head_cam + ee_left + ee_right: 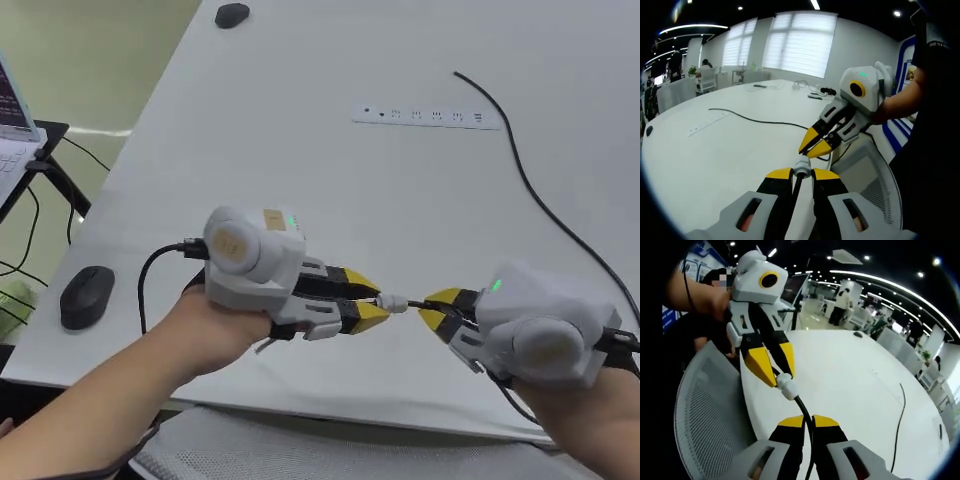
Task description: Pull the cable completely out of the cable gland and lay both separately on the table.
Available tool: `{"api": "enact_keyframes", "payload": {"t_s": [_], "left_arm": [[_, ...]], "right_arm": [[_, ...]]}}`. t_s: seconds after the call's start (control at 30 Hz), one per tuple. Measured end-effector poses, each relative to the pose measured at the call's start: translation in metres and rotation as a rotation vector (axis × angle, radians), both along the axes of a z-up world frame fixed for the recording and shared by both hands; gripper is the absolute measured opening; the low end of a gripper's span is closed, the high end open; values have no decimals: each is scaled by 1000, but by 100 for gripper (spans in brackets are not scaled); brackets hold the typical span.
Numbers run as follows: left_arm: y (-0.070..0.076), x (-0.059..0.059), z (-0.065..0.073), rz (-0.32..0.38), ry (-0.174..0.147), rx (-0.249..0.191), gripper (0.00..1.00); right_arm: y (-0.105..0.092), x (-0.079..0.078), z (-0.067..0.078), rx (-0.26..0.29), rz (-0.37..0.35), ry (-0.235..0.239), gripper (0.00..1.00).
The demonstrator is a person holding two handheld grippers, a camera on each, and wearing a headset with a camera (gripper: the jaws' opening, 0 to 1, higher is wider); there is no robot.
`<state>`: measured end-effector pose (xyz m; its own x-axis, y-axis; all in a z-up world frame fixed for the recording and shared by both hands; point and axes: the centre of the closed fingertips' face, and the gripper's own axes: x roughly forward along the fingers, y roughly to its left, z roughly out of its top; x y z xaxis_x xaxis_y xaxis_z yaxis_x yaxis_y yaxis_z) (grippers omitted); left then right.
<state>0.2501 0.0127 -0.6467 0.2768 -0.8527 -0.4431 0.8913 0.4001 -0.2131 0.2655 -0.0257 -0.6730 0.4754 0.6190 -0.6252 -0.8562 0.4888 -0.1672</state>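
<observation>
Your left claw (pixel 380 303) is clamped on the white cable gland (pixel 394 302) at its tips. Your right claw (pixel 432 305), facing it, pinches the black cable (pixel 415 303). The cable is not yet pulled out, and both are held above the tabletop (pixel 300 150) with nothing laid down.

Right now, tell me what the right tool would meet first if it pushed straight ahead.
Likely the cable gland clamped in the left tool's tips, close ahead along the cable the right tool holds.
</observation>
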Motion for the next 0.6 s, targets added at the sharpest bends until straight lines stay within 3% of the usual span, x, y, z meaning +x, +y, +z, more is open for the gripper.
{"api": "enact_keyframes", "payload": {"t_s": [0.4, 0.6], "left_arm": [[3, 4, 7, 8, -19, -9, 15], [5, 5, 8, 4, -18, -7, 15]], "right_arm": [[-39, 18, -20, 94, -237, 127, 0], [-62, 22, -36, 174, -397, 239, 0]]}}
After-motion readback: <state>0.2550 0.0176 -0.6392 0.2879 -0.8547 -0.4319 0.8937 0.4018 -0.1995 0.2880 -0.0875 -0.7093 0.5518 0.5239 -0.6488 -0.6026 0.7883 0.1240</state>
